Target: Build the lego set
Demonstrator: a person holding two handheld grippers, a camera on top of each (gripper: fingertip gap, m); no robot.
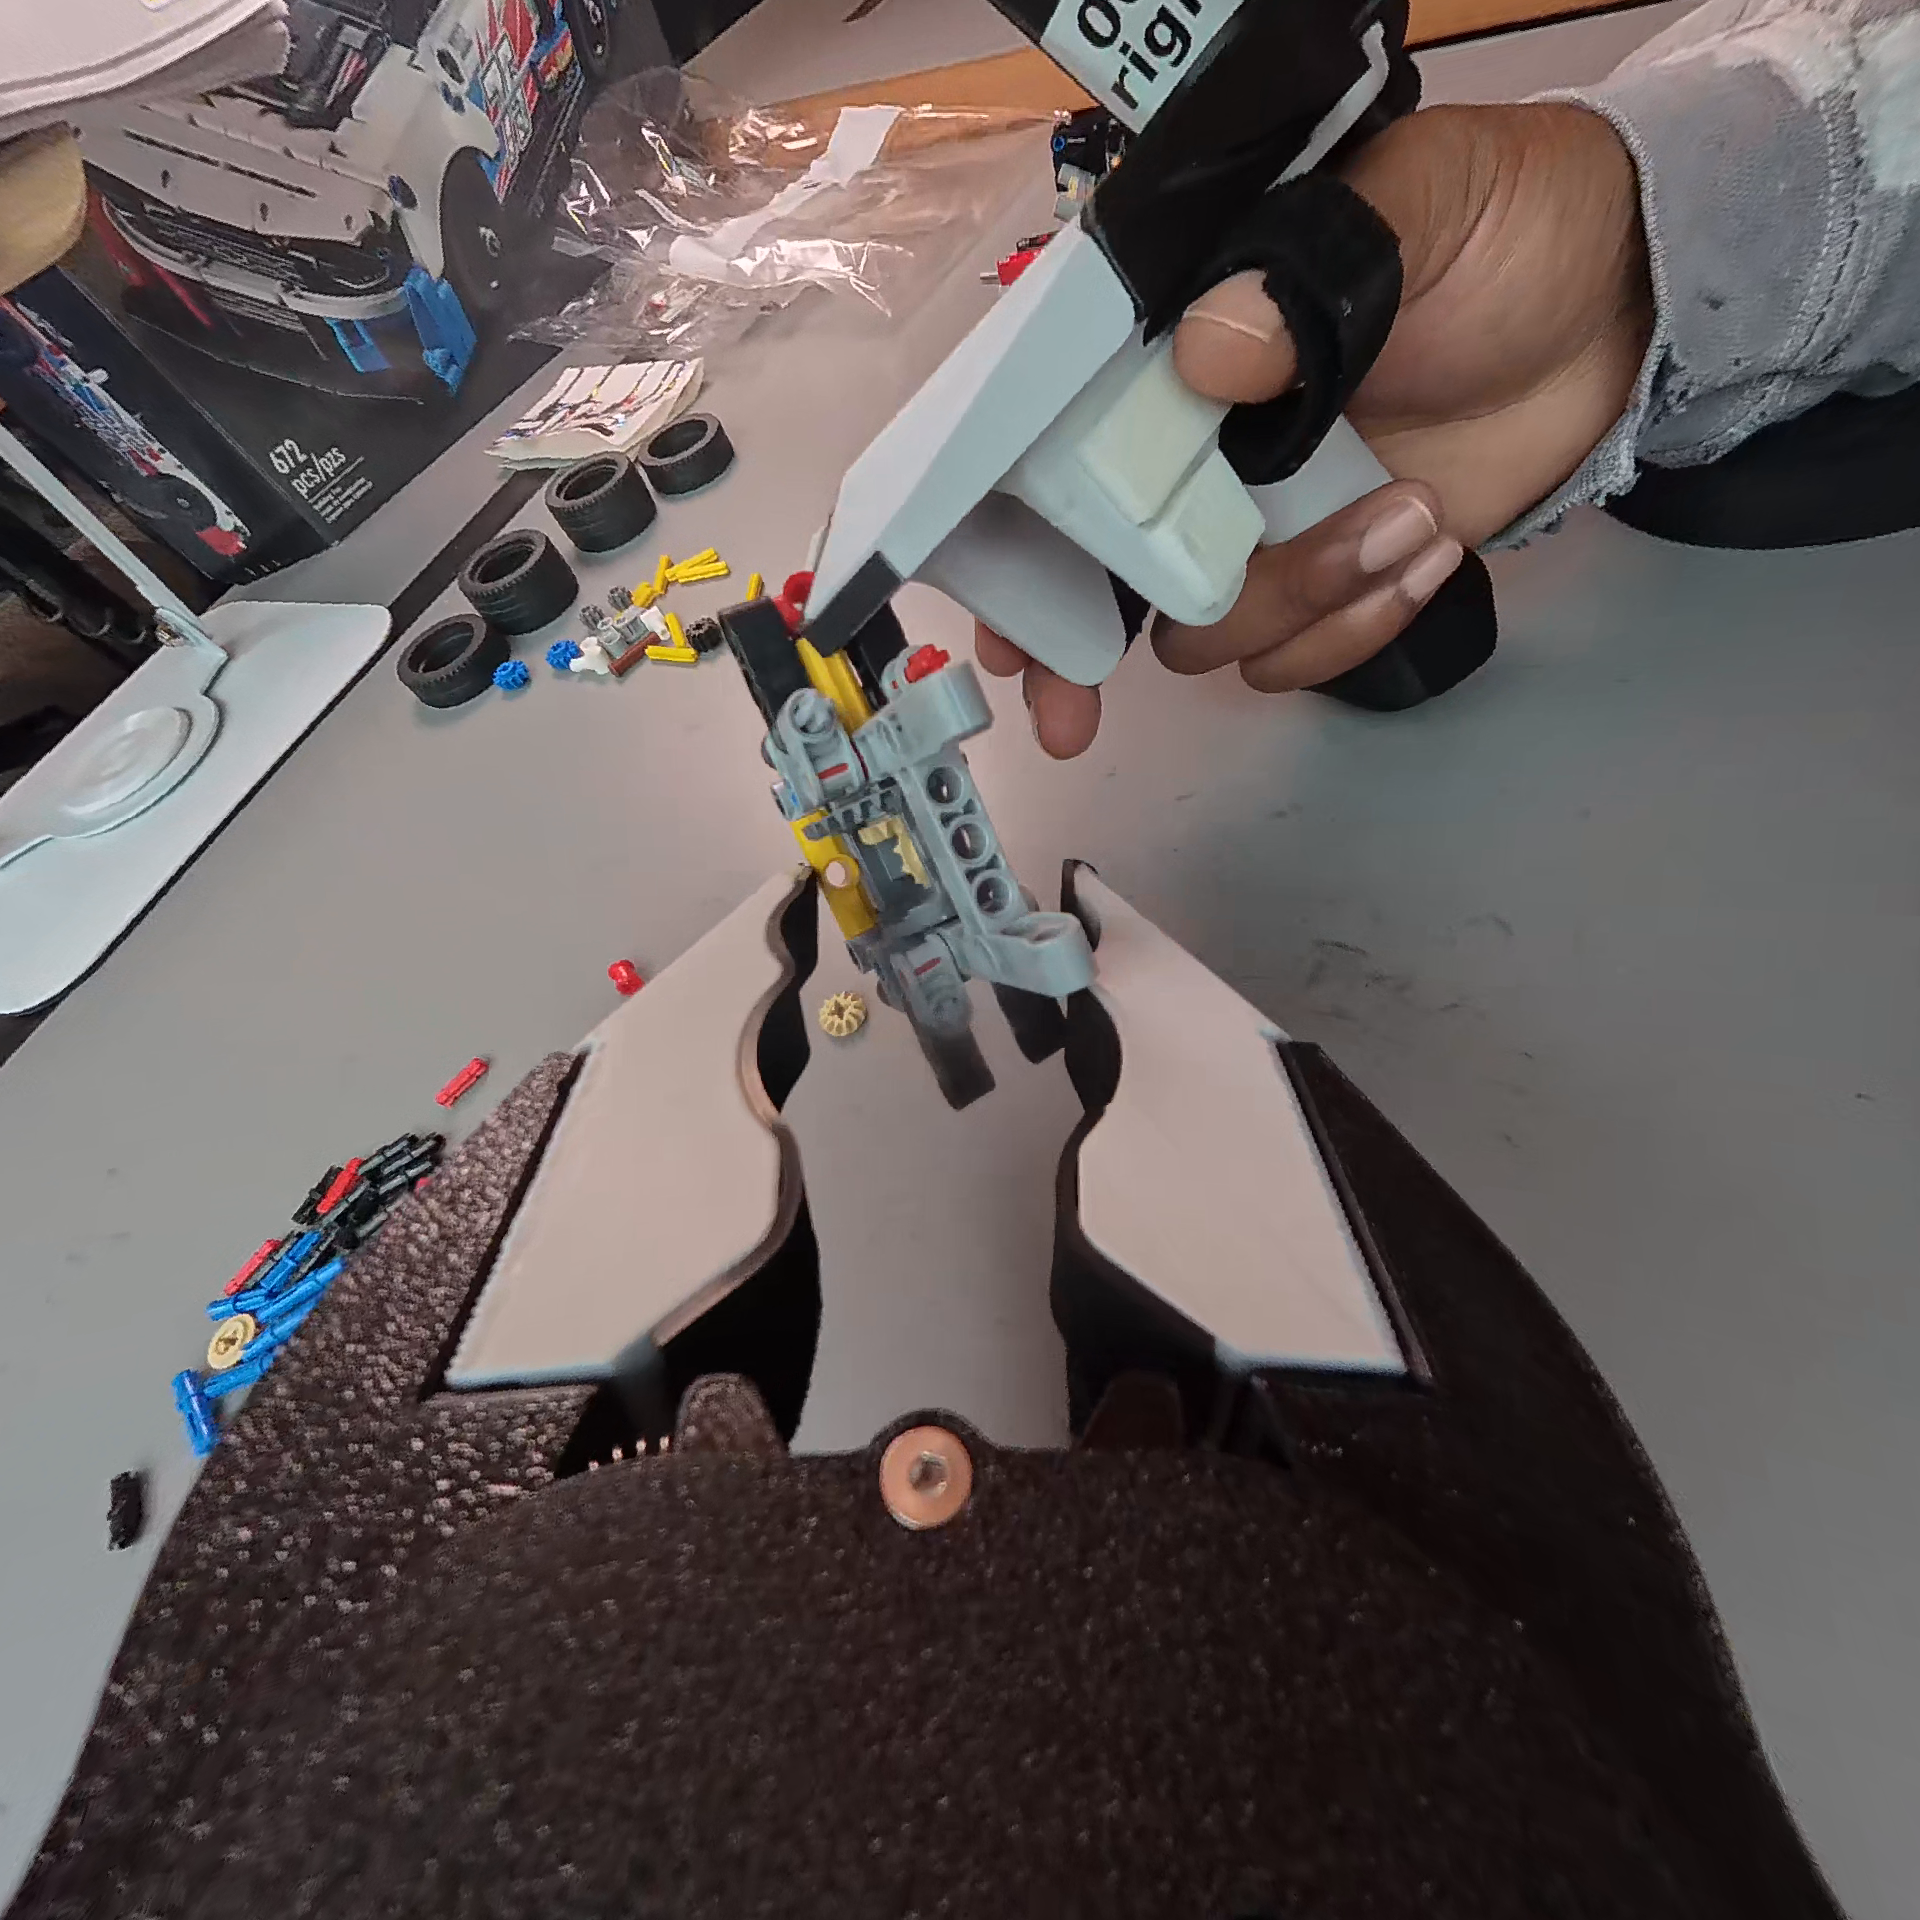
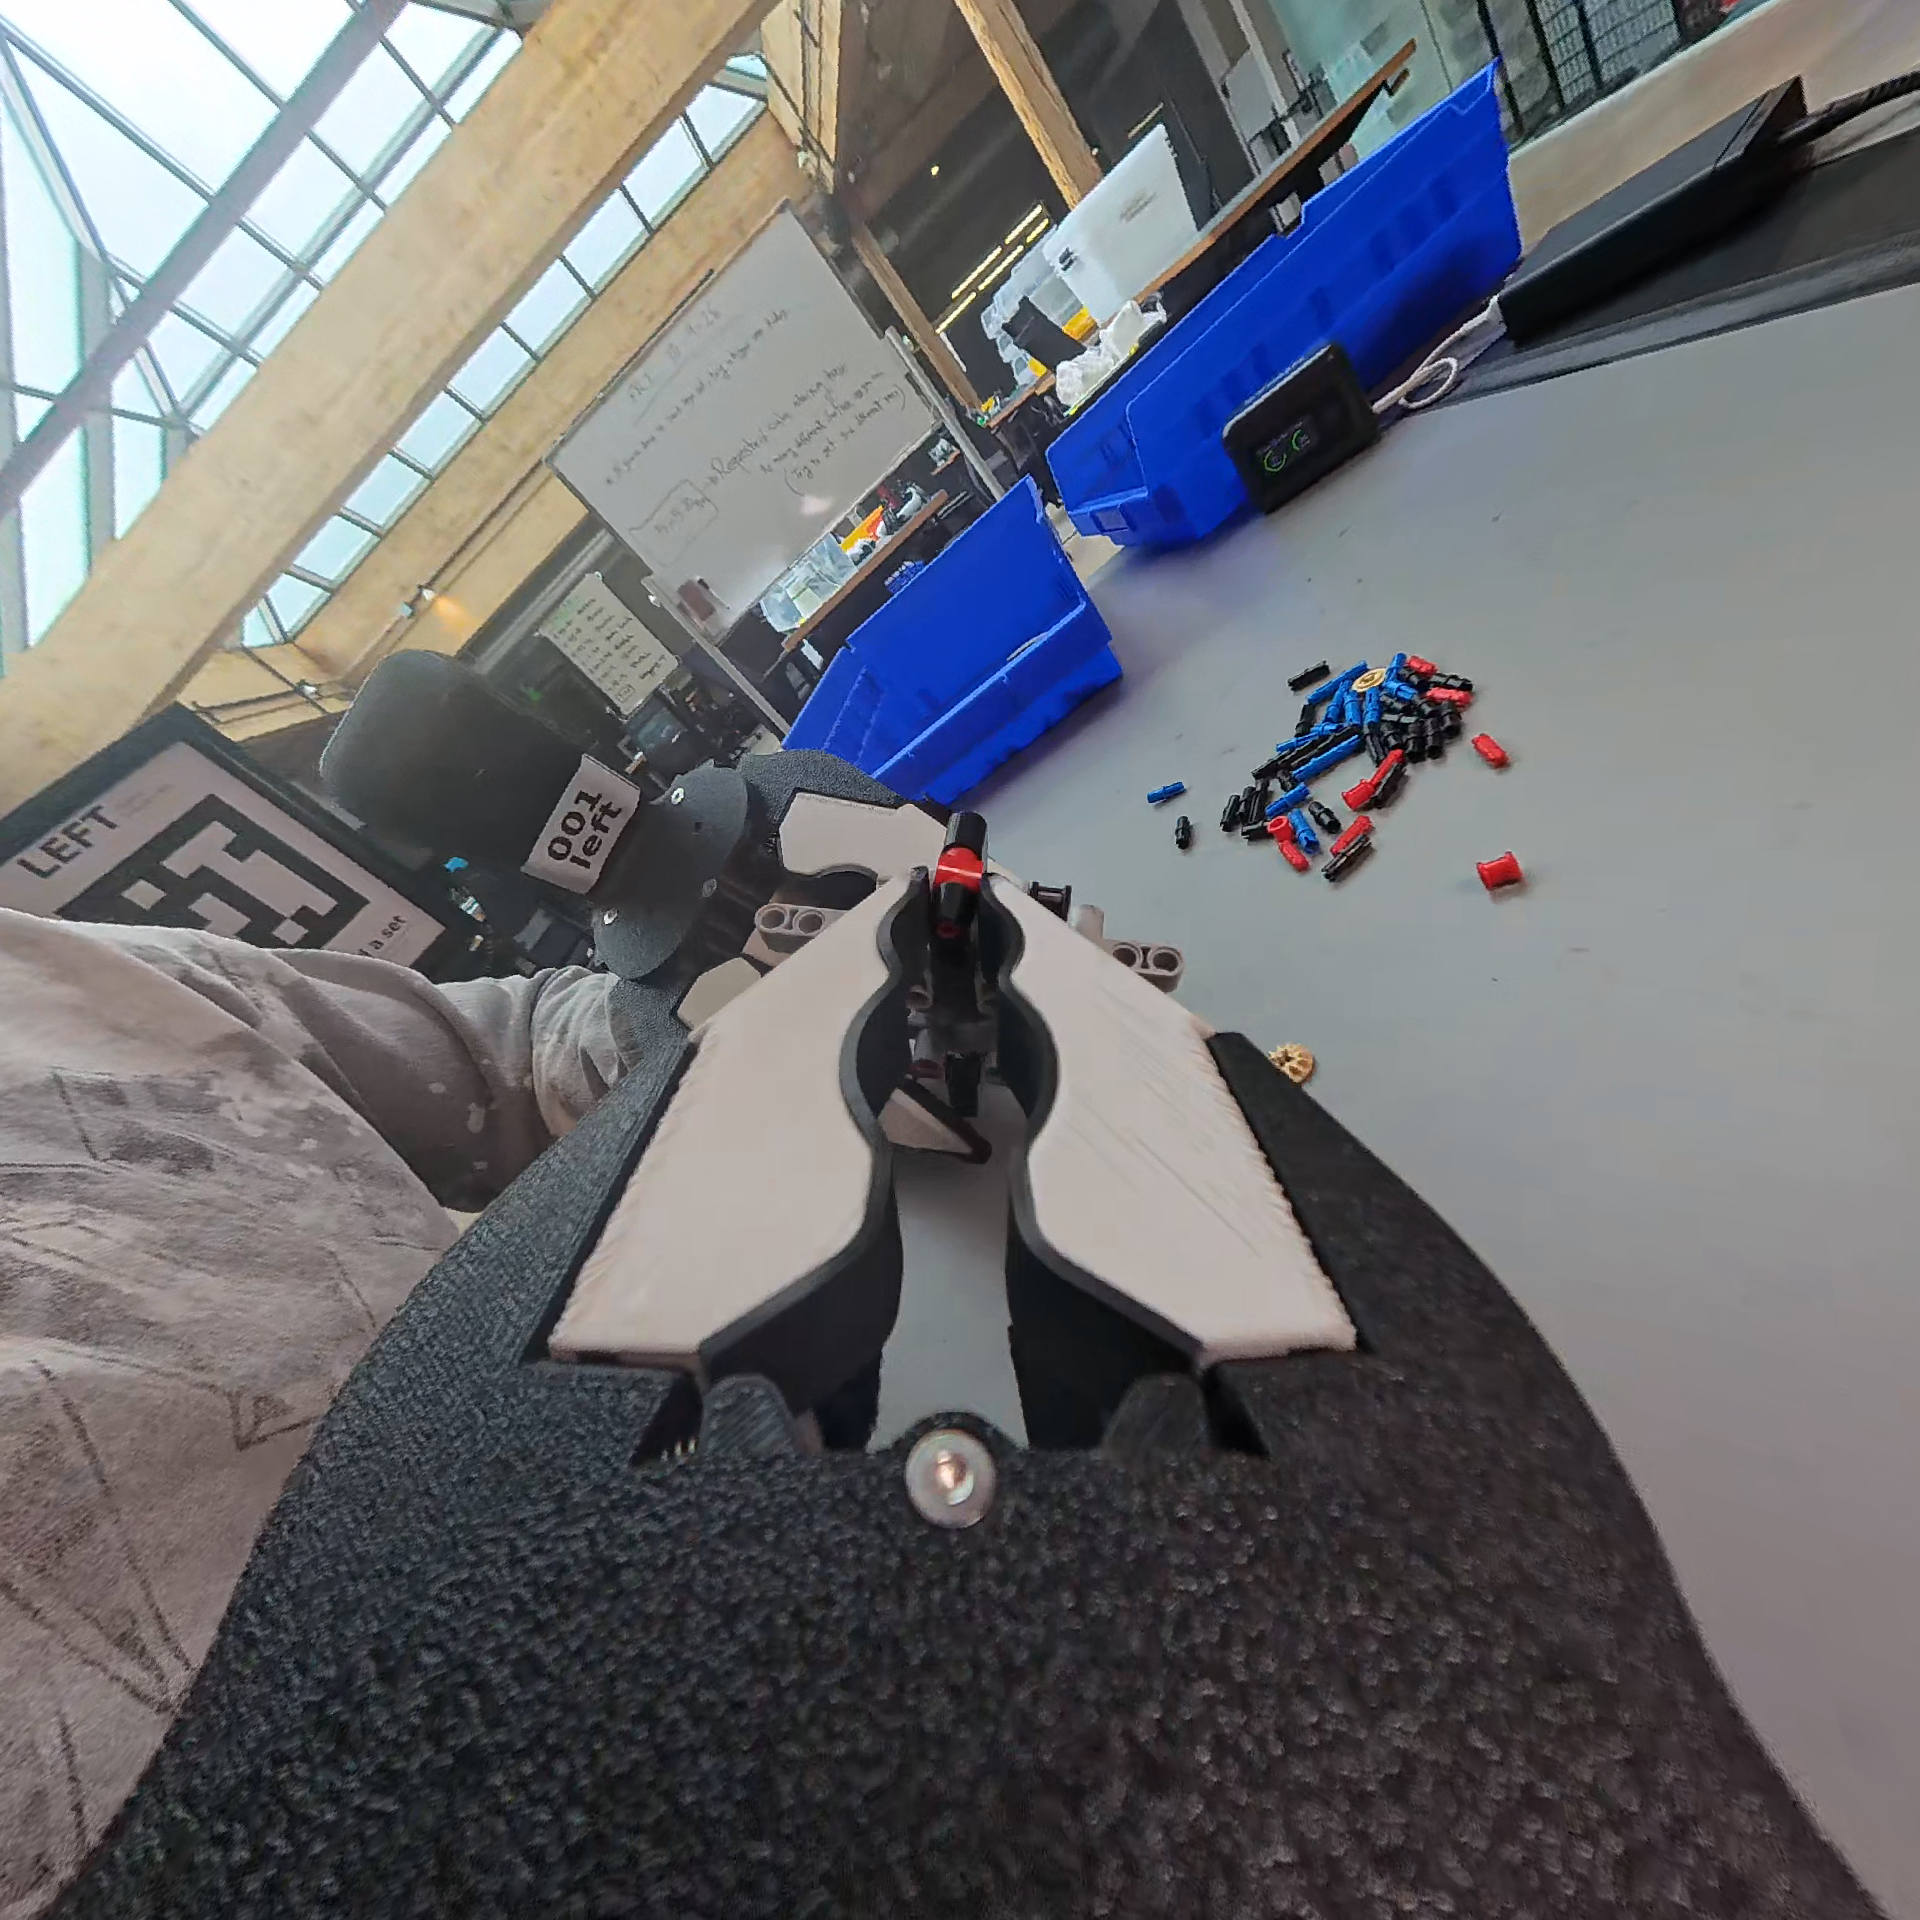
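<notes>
A partly built lego assembly [image 1: 904, 821] of grey, yellow and black beams with red pins is held upright above the grey table [image 1: 1455, 935]. My left gripper [image 1: 940, 883] grips its lower part, one fingertip on each side. My right gripper [image 1: 847, 608] comes in from above, held by a hand [image 1: 1455, 395]. It pinches the black beam at the top end. In the right wrist view, my right gripper [image 2: 951, 904] is nearly closed around that black and red end of the assembly [image 2: 951, 997]. The left gripper [image 2: 821, 842] shows just behind it.
Several black tyres [image 1: 520, 582] and small yellow and grey parts [image 1: 644, 623] lie at the far left. A pile of blue, black and red pins [image 1: 301, 1247] [image 2: 1361, 748] lies nearby, with a tan gear [image 1: 836, 1013] and a red bush [image 1: 621, 975]. The set box [image 1: 260, 260], plastic bags [image 1: 748, 208] and blue bins [image 2: 956, 665] stand farther off. There is about 5 cm between the tips of the two grippers.
</notes>
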